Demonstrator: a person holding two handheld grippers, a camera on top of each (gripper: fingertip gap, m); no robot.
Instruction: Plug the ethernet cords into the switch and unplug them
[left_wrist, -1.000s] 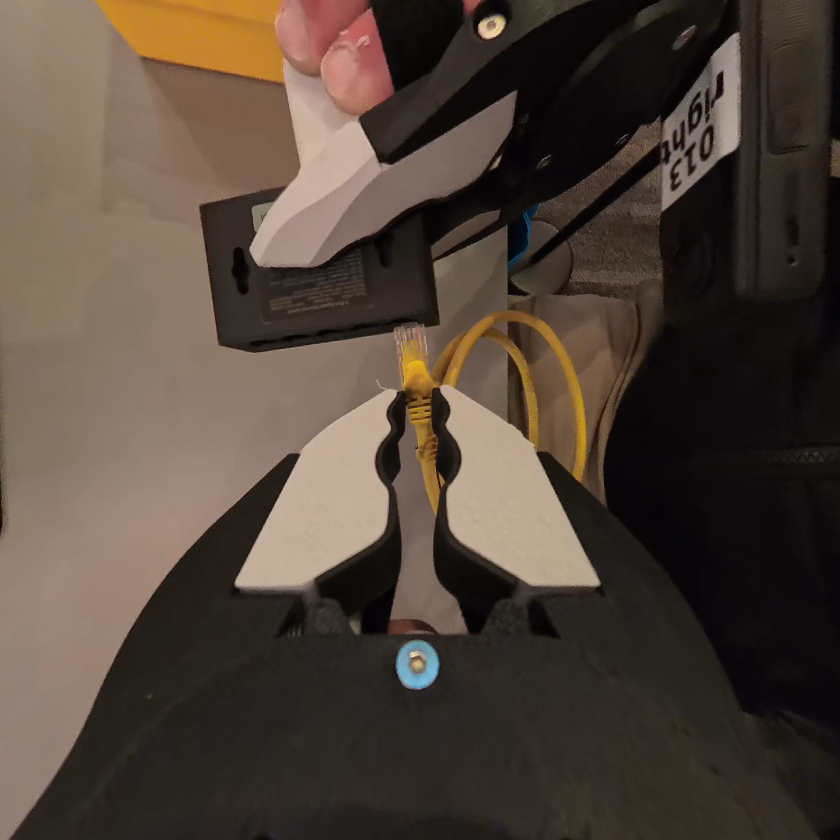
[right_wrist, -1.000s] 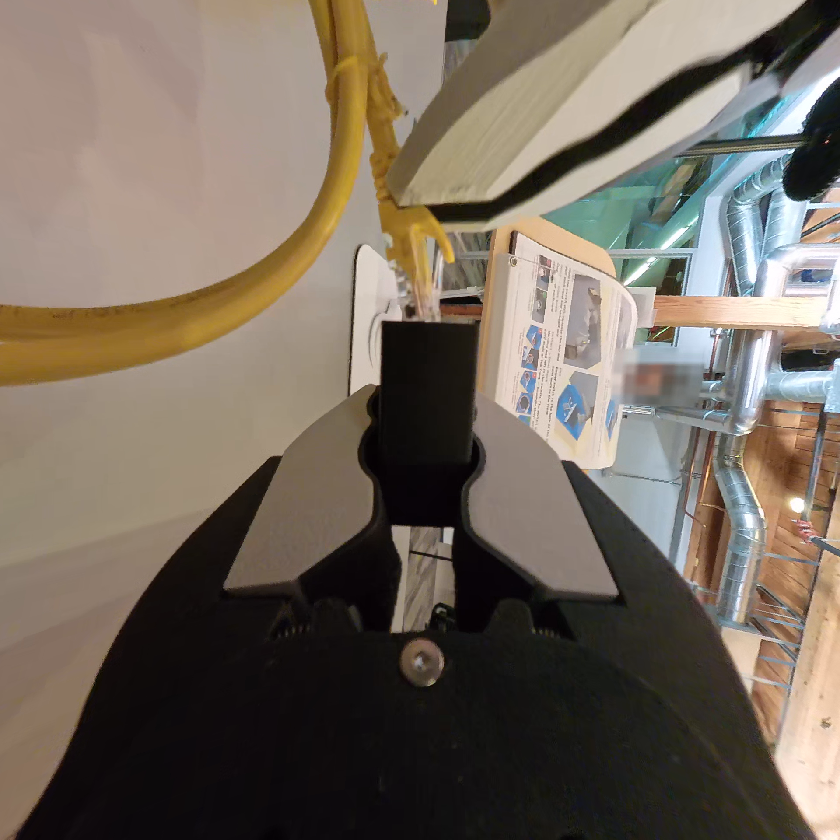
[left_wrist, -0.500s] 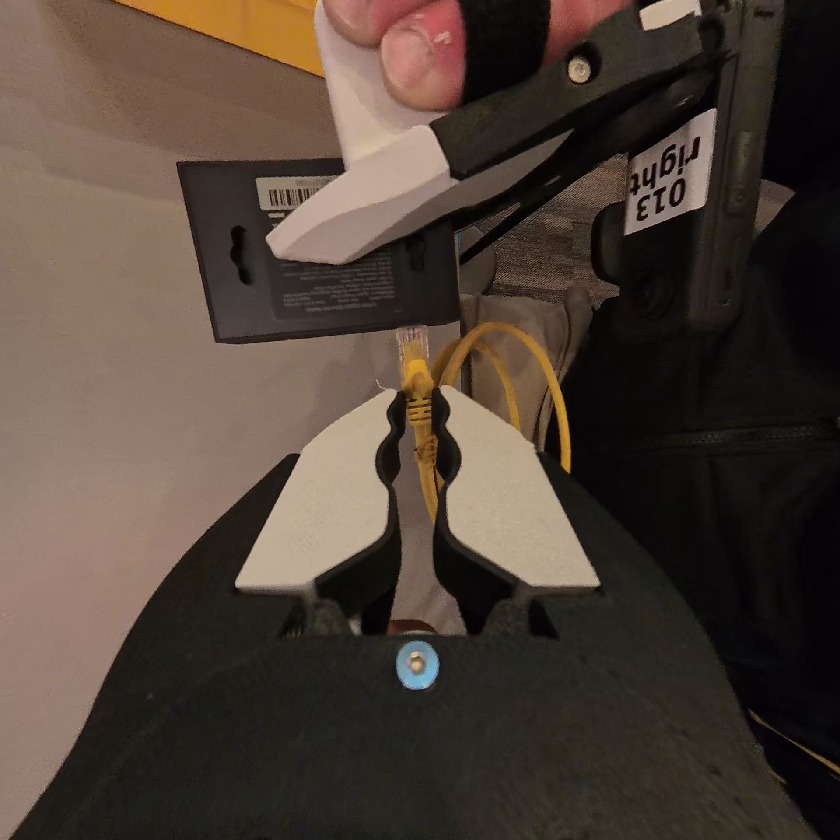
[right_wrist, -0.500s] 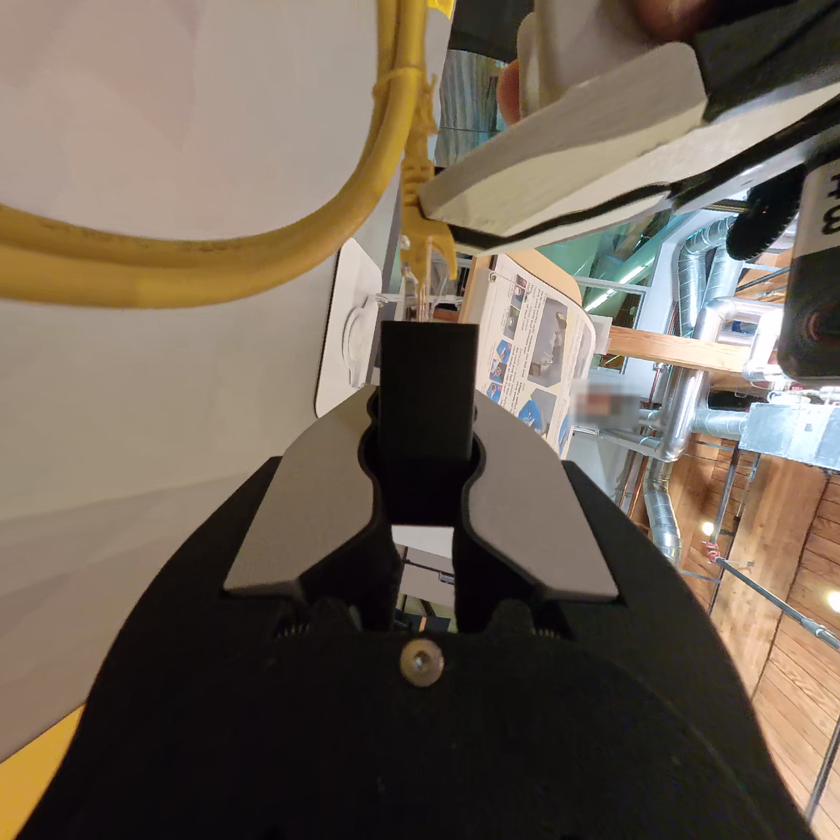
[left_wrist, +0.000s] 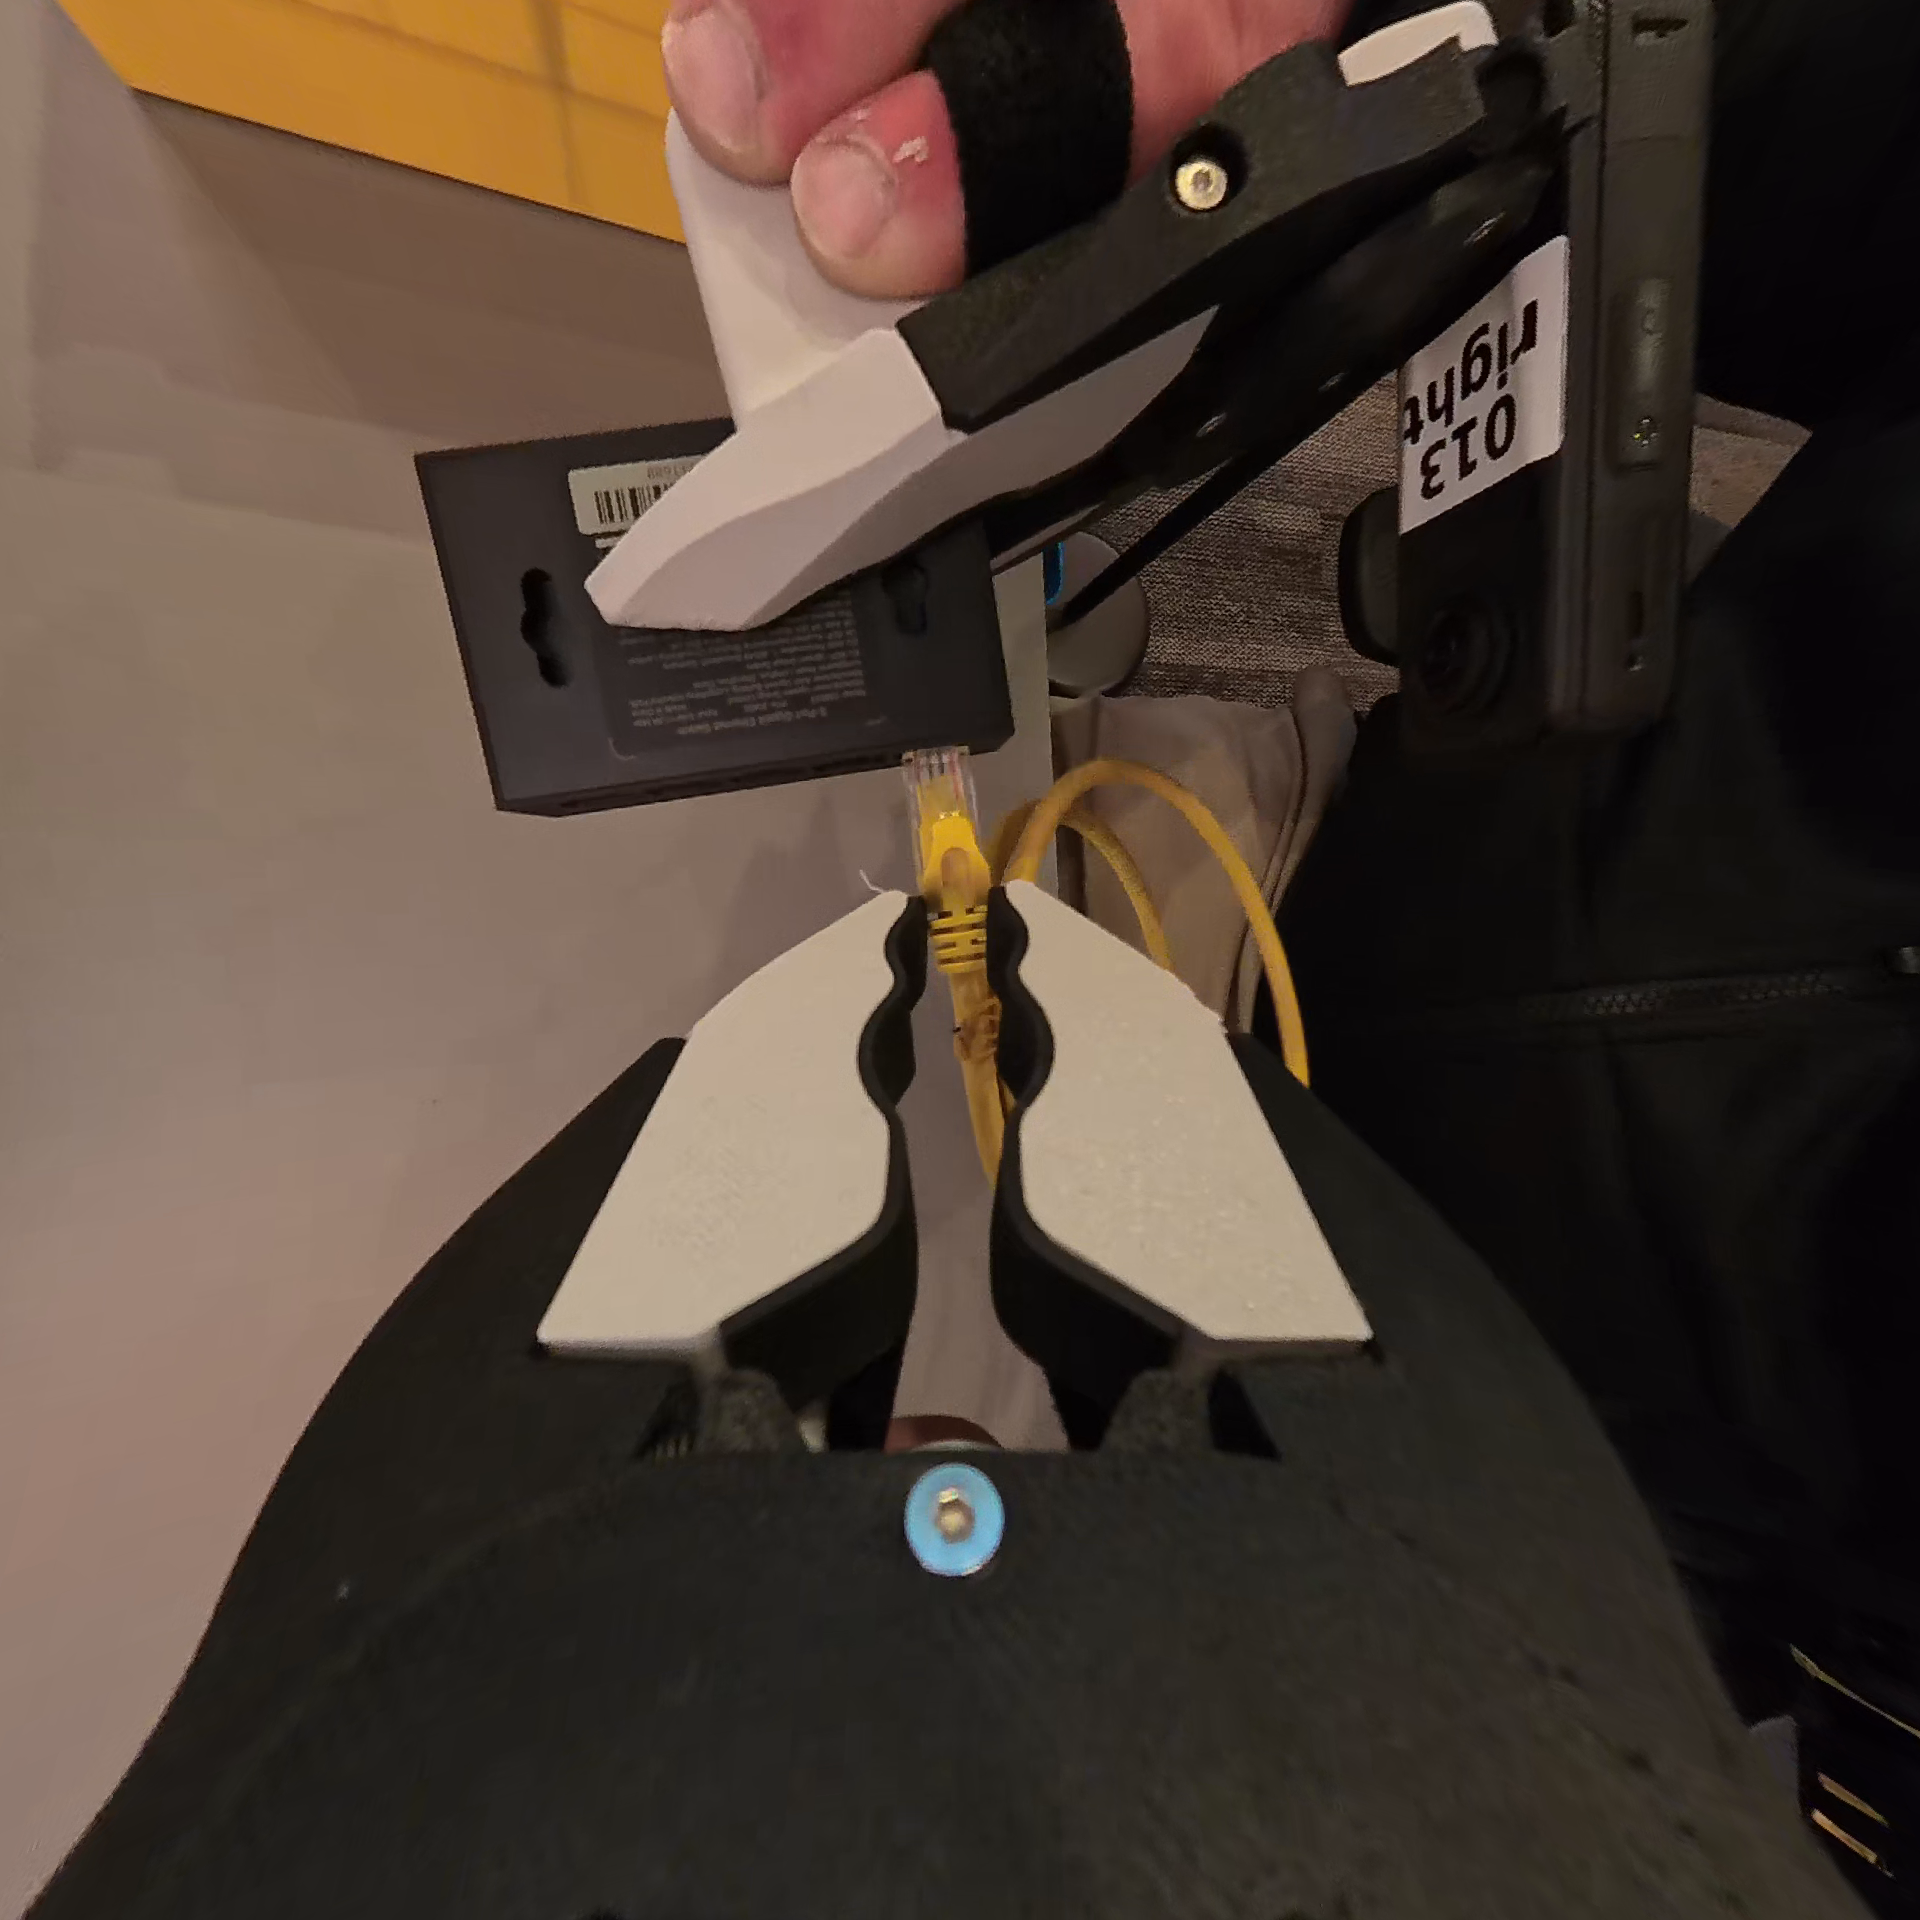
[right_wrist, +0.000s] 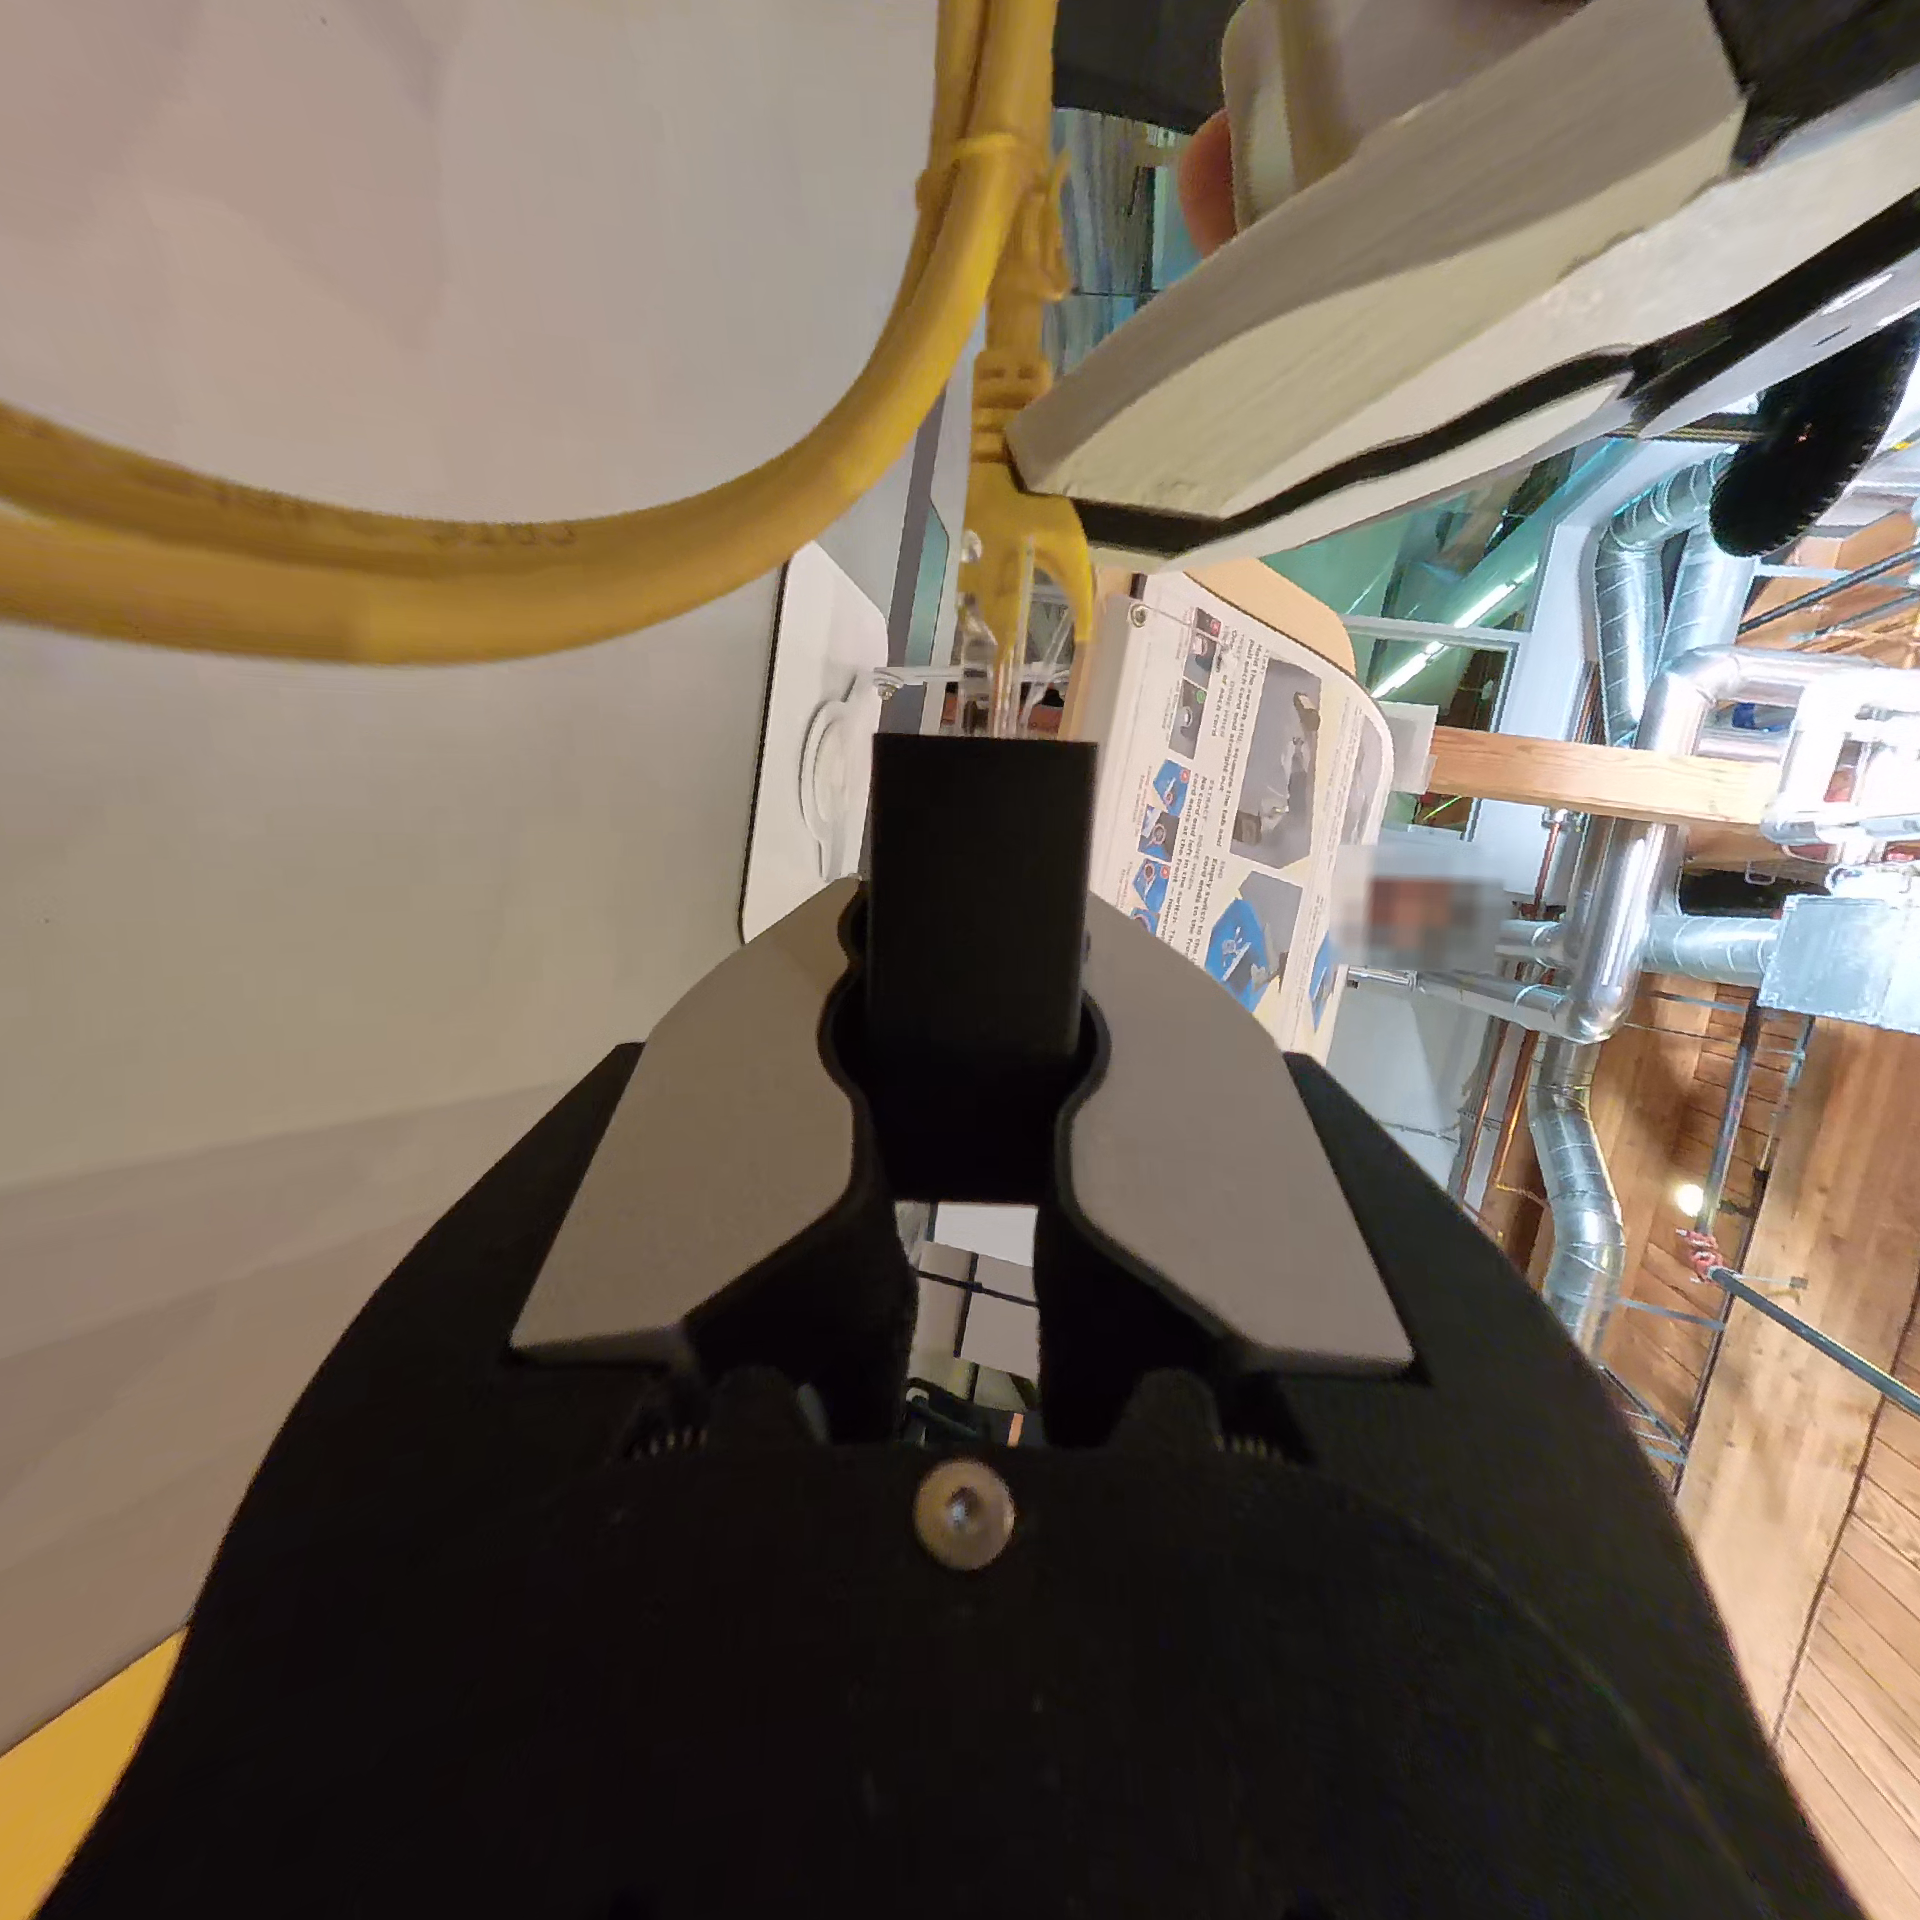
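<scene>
My left gripper is shut on the boot of a yellow ethernet cord. Its clear plug points up at the port edge of the black switch and its tip meets that edge near the right end. My right gripper is shut on the switch and holds it in the air. In the right wrist view the cord's plug touches the switch's far end, and the left gripper's finger crosses above. The cord loops to the left.
A person's hand grips the right gripper's handle. A pale table surface lies behind, with a yellow floor strip beyond. A white charging pad and an illustrated sheet lie farther off. A dark jacket fills the right. About 7 cm separates my left fingertips from my right.
The switch has tilted and shifted right, so its port edge faces the plug again. The plug tip now sits at the port edge near the switch's right end.
</scene>
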